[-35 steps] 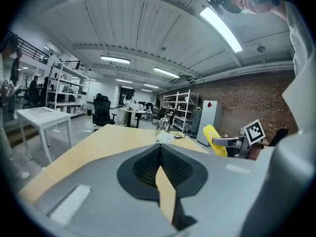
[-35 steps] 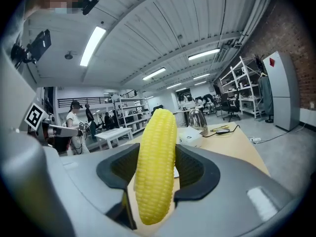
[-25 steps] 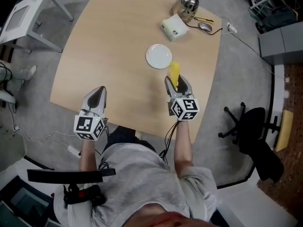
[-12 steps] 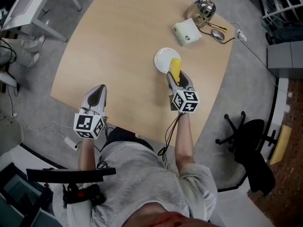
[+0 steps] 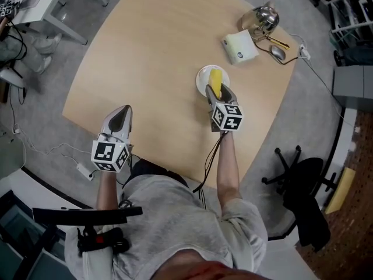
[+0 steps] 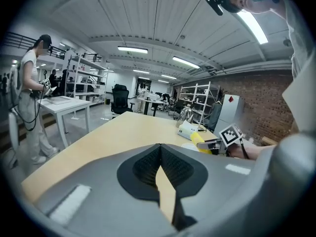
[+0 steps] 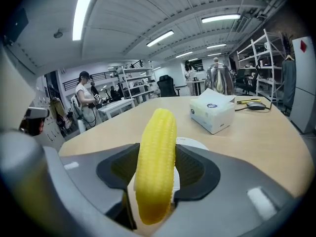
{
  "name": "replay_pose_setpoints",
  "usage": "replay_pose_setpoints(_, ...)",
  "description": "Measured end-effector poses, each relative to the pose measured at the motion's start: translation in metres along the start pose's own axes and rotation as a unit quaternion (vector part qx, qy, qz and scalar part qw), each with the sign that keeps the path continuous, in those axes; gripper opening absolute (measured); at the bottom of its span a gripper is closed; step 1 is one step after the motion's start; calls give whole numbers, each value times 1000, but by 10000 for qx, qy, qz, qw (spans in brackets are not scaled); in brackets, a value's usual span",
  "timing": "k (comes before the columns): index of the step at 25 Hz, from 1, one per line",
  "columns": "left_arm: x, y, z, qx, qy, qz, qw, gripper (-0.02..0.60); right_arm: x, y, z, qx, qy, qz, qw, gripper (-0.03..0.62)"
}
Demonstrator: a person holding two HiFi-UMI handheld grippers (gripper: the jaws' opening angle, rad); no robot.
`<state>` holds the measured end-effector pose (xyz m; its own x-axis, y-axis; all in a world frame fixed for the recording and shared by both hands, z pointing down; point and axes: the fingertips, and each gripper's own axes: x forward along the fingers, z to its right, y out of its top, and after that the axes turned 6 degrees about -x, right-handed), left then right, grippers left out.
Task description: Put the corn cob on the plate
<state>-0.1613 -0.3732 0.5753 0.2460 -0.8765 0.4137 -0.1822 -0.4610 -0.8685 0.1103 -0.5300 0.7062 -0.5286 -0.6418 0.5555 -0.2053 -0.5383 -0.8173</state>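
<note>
A yellow corn cob stands clamped between the jaws of my right gripper, which is shut on it. In the head view the corn cob hangs over the small white plate on the wooden table. The plate's rim shows just behind the cob in the right gripper view. My left gripper stays at the table's near edge, jaws closed with nothing between them. From the left gripper view the corn cob is seen far to the right.
A white tissue box lies beyond the plate, with a metal kettle, a computer mouse and a pencil behind it. A black office chair stands right of the table, a white side table at far left.
My right gripper has carried the corn cob forward from short of the plate to over it. The left gripper has stayed put.
</note>
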Motion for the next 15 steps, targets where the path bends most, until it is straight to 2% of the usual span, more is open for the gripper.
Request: replay_pose_setpoints(15, 2, 1, -5, -66, 160, -56, 9998, 20, 36, -18, 1, 67, 110, -672, 9977, 230)
